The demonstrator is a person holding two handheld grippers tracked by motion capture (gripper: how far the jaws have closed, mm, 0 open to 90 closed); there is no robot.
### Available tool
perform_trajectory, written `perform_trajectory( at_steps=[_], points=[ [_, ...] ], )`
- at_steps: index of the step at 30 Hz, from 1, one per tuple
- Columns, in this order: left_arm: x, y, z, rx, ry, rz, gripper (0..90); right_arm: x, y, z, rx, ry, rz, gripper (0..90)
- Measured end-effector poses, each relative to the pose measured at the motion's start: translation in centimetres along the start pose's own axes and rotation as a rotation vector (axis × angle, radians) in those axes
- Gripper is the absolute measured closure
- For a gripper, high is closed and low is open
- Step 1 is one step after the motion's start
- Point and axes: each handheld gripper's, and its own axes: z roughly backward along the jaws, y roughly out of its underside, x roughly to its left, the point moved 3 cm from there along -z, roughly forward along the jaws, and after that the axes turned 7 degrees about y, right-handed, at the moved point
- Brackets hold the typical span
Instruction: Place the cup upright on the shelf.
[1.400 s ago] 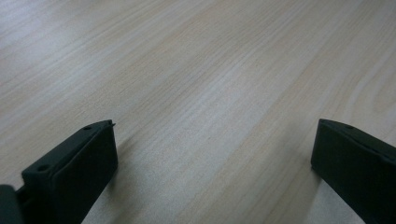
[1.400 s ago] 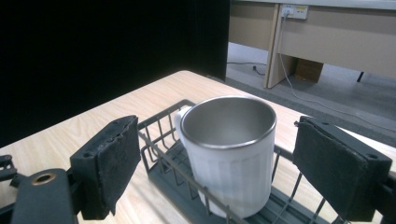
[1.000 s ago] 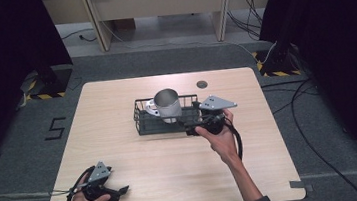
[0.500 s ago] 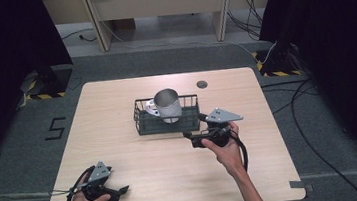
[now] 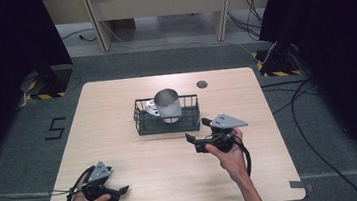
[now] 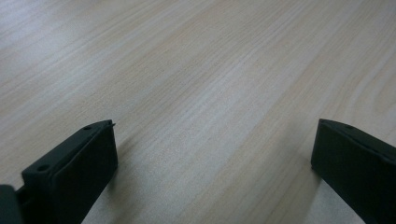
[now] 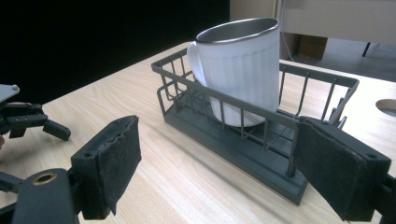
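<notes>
A white ribbed mug (image 5: pixel 168 105) with a metal inside stands upright in a dark grey wire rack (image 5: pixel 145 125) at the middle of the table. My right gripper (image 5: pixel 197 131) hovers just in front of the rack's right end, open and holding nothing. In the right gripper view the mug (image 7: pixel 243 65) and rack (image 7: pixel 233 144) lie beyond my right gripper (image 7: pixel 217 163), whose padded jaws stand wide apart. My left gripper (image 5: pixel 116 182) rests near the table's front left corner, open. In the left gripper view, my left gripper (image 6: pixel 212 149) has bare wood between its jaws.
The light wooden table (image 5: pixel 116 102) has a round cable hole (image 5: pixel 201 84) behind the rack on the right. Grey carpet, cables and dark curtains surround it. The left gripper (image 7: pixel 28 119) appears far off in the right gripper view.
My right gripper has drawn back from the rack toward the table's front edge. The mug stays in the rack. The left gripper has not moved.
</notes>
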Motion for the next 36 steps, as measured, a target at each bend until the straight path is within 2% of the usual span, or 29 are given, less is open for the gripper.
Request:
perform_trajectory(
  at_steps=[12,26,36],
  points=[
    [0.0,0.0,0.0,0.0,0.0,0.0,0.0,0.3,1.5,1.4,-0.004,0.014,0.01,15.4],
    [0.0,0.0,0.0,0.0,0.0,0.0,0.0,1.1,4.0,2.4,0.027,0.016,0.022,15.5],
    [0.0,0.0,0.0,0.0,0.0,0.0,0.0,0.8,6.1,3.6,0.045,0.023,-0.01,15.7]
  ],
)
